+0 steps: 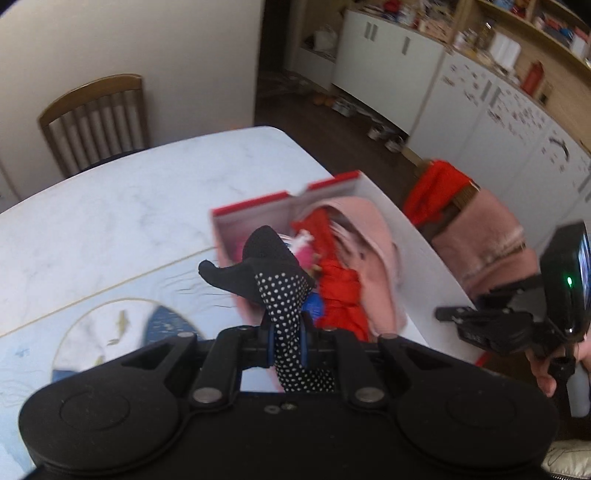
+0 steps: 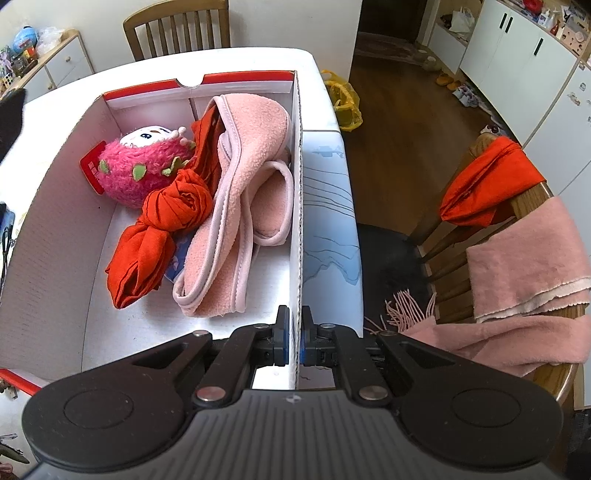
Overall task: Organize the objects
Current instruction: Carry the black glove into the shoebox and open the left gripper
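Observation:
My left gripper point(image 1: 286, 325) is shut on a black sock with white dots point(image 1: 282, 295), which sticks up above the near left part of the open white box with a red rim point(image 1: 332, 182). In the right wrist view the same box point(image 2: 55, 192) holds a pink plush toy point(image 2: 140, 166), a red cloth point(image 2: 166, 221) and a pink fleece piece point(image 2: 251, 184). My right gripper point(image 2: 294, 328) is shut on the box's right wall point(image 2: 297, 221) near its front corner. The other hand-held gripper point(image 1: 517, 321) shows at the right of the left wrist view.
The box sits on a white marble-look table point(image 1: 129, 206) with a printed mat point(image 1: 110, 325). Wooden chairs stand behind the table point(image 2: 177, 26) and to the right point(image 2: 517, 206), the latter draped with red and pink cloths. A yellow bag point(image 2: 343, 99) lies on the dark floor.

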Available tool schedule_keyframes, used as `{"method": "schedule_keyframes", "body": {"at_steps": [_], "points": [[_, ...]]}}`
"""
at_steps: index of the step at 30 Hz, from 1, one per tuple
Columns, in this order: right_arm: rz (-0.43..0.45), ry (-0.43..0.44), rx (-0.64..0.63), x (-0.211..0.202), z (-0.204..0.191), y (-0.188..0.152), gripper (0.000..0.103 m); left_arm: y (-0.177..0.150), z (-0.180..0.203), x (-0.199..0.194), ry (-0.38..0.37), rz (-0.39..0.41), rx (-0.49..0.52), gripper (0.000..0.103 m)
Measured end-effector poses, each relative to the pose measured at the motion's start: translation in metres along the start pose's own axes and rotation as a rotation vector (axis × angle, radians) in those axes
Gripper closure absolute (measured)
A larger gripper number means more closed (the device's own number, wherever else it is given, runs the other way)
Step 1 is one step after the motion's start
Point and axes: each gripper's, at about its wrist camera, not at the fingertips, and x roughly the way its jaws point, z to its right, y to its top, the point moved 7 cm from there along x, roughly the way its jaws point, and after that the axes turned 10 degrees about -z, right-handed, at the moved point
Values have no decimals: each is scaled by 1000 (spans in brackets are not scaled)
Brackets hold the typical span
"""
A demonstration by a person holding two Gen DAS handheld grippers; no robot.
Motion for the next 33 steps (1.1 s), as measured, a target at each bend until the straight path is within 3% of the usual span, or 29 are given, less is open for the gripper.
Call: {"method": "schedule_keyframes", "body": {"at_steps": [4,11,21,33], "points": [[-2,6,-5,1,1,0,98,-1,20,15,5,-50,40,93],[0,24,-10,1,2,0,98,-4,44,44,91,-127,118,93],[-1,32,-25,1,2,0,99,-8,49,81,171,-219,139,93],[-4,42,-40,2,2,-1,98,-24,49,114,214,-313,153,92]]}}
